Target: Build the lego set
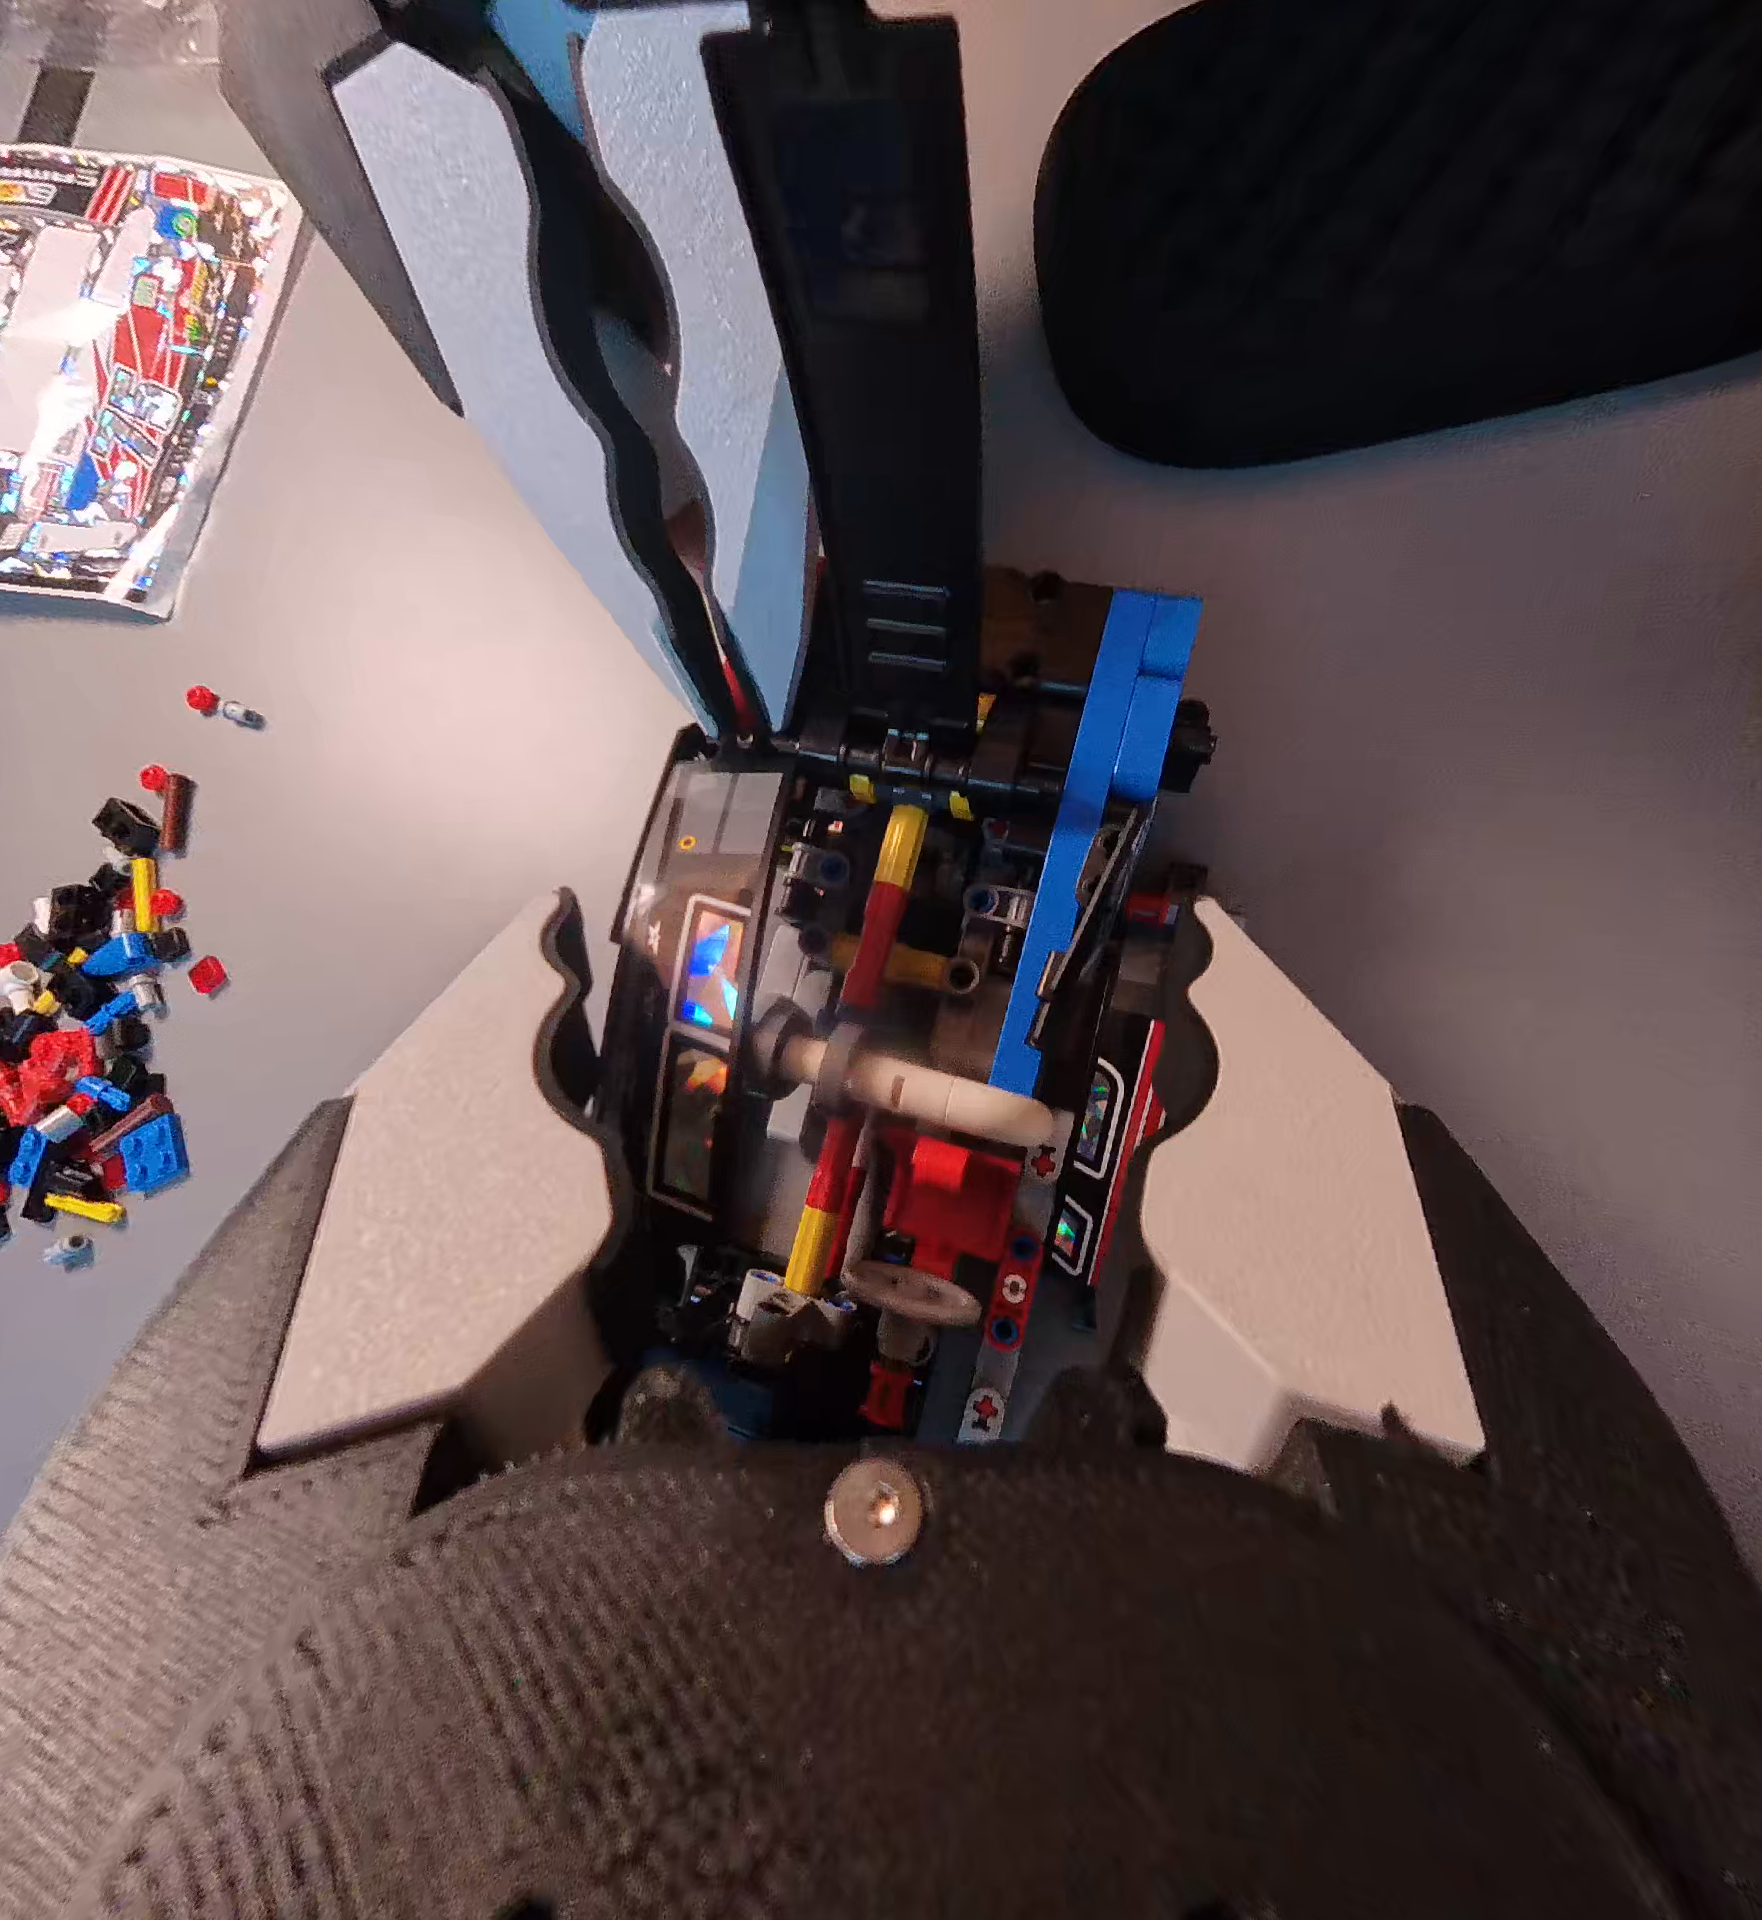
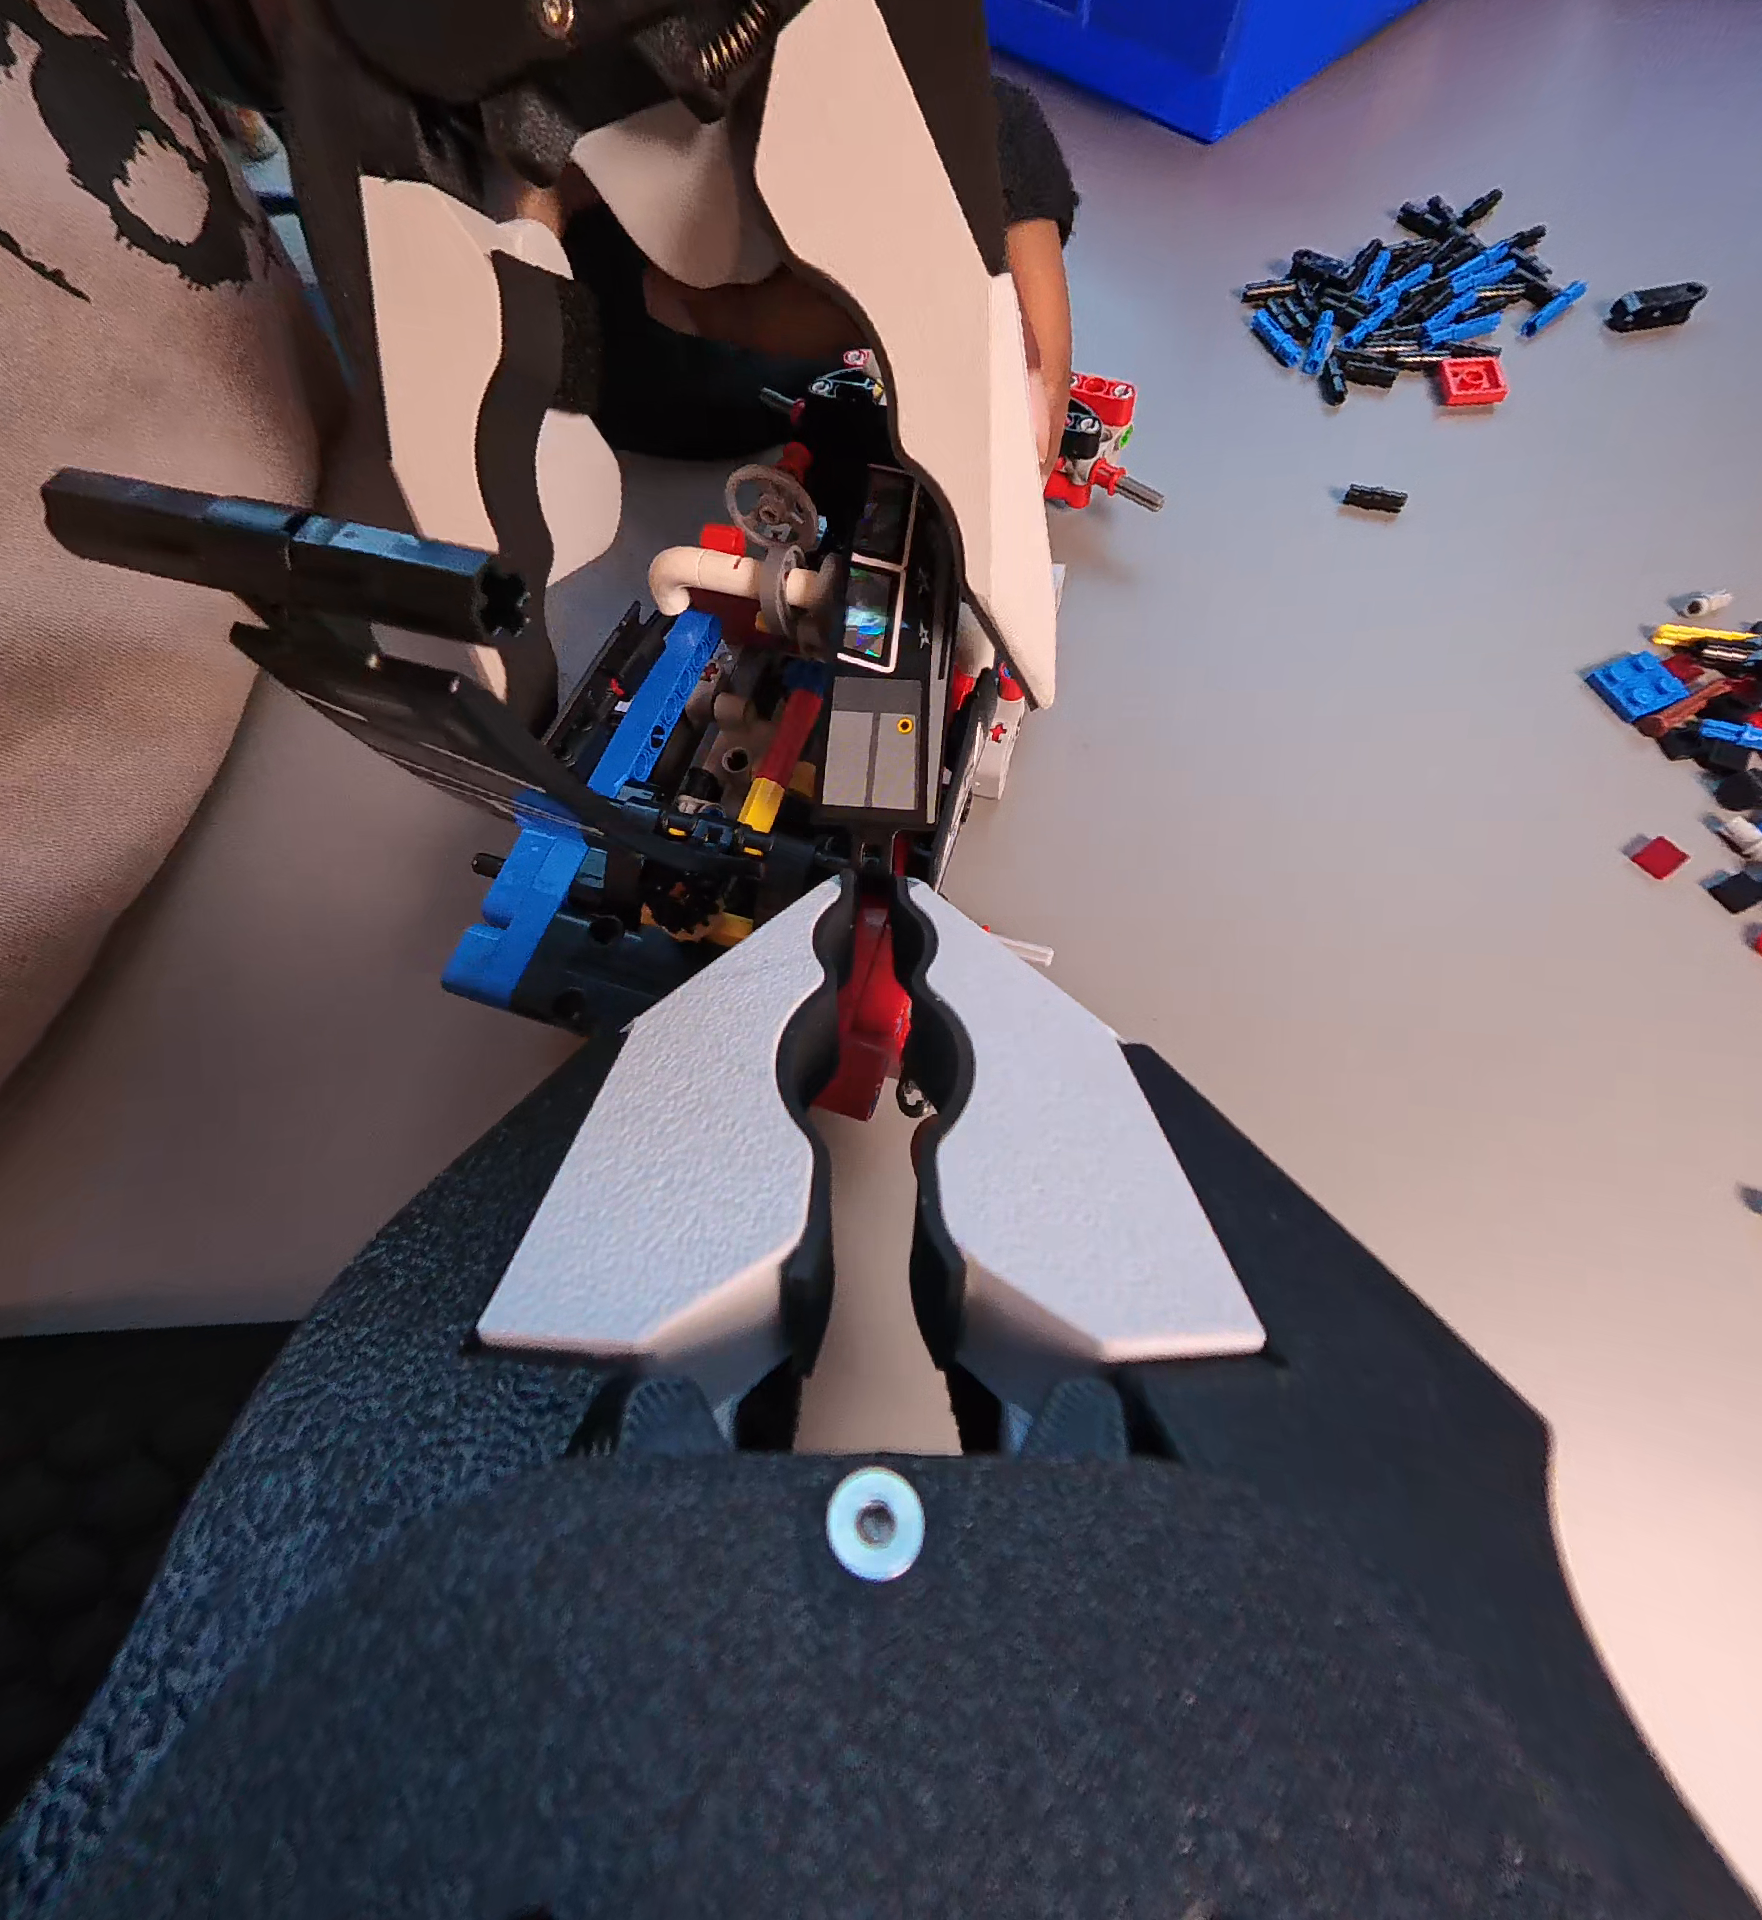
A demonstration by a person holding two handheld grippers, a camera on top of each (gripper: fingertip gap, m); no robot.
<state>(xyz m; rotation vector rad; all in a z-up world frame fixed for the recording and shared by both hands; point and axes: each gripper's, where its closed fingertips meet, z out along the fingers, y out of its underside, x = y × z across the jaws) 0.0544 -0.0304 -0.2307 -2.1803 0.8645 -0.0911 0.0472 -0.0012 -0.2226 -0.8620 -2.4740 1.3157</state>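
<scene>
The lego model [image 1: 887, 987] is a black, blue and red vehicle body with yellow and red axles, a white pipe and a grey steering wheel. My left gripper [image 1: 882, 914] is shut on the model's two sides and holds it. A black hinged panel [image 1: 877, 312] stands open from the model. My right gripper [image 2: 869, 888] is shut on a red piece [image 2: 872, 1008] at the model's [image 2: 752, 727] near end. In the left wrist view the right gripper [image 1: 742, 707] comes in from the top. In the right wrist view the left gripper [image 2: 773, 675] reaches down over the model.
Loose piles of pieces [image 1: 56, 1039] [image 2: 1760, 748] lie on the grey table [image 2: 1324, 987], with blue and black pins [image 2: 1407, 291], a small red subassembly [image 2: 1100, 436] and a blue bin [image 2: 1199, 52]. A sticker sheet [image 1: 77, 384] lies far left. A dark chair [image 1: 1428, 208] and a person's shirt [image 2: 77, 520] are close. The grippers' ends are close to 4 centimetres from one another.
</scene>
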